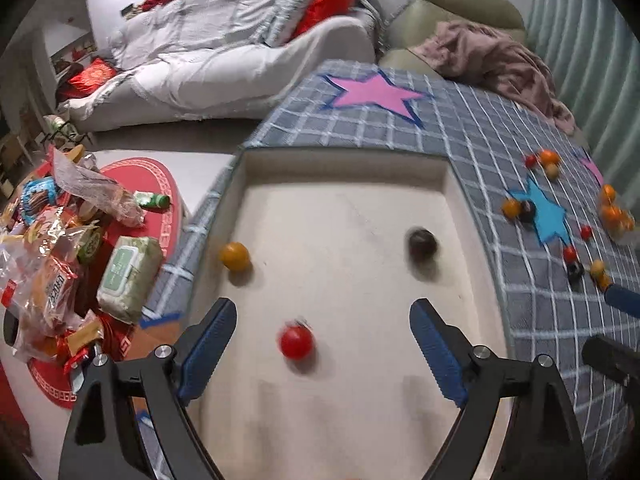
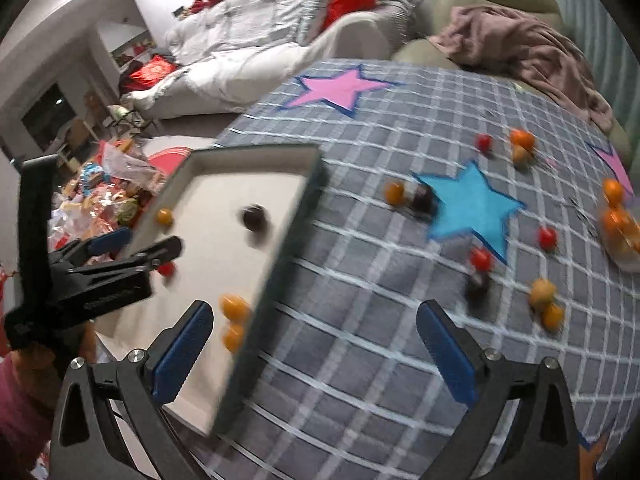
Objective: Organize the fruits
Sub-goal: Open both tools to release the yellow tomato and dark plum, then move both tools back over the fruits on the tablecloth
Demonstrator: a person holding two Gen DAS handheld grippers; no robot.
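A shallow white tray [image 1: 344, 168] [image 2: 248, 152] lies on a grey checked cloth. In it I see a red fruit [image 1: 295, 341], an orange fruit [image 1: 235, 256] and a dark fruit [image 1: 422, 243], the red and dark ones blurred. My left gripper [image 1: 323, 332] is open and empty above the tray, the red fruit between its fingers; it also shows in the right wrist view [image 2: 136, 248]. My right gripper [image 2: 314, 344] is open and empty over the cloth by the tray's right wall. Two more orange fruits [image 2: 234, 308] lie at the tray's near right edge. Several loose fruits [image 2: 480, 258] lie scattered on the cloth.
A pile of snack packets and a wipes pack [image 1: 128, 272] sits on a red mat left of the tray. A clear container of orange fruits [image 2: 618, 224] stands at the far right. A sofa with blankets [image 1: 224, 40] is behind. Pink [image 2: 340, 88] and blue [image 2: 472, 204] stars mark the cloth.
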